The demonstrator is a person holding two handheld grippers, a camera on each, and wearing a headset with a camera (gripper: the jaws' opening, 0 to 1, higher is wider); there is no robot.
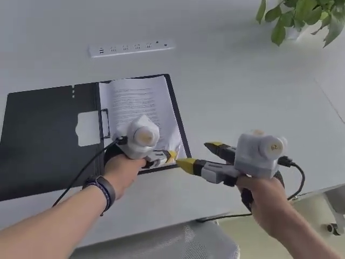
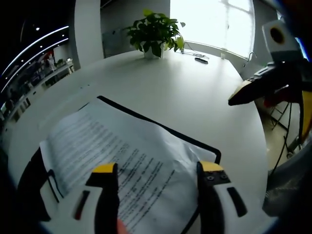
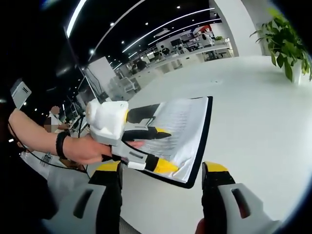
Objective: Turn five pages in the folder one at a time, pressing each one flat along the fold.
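A black folder lies open on the white table, with a stack of printed pages on its right half. My left gripper hovers over the lower right corner of the pages. It is open, with its yellow-tipped jaws spread wide and nothing between them. My right gripper is just right of the folder's corner, above bare table, and is open and empty. The right gripper view looks at the left gripper from the side, with the pages behind it.
A white power strip lies beyond the folder. A potted plant stands at the far right corner. A chair back sits below the table's near edge. Cables trail from both grippers.
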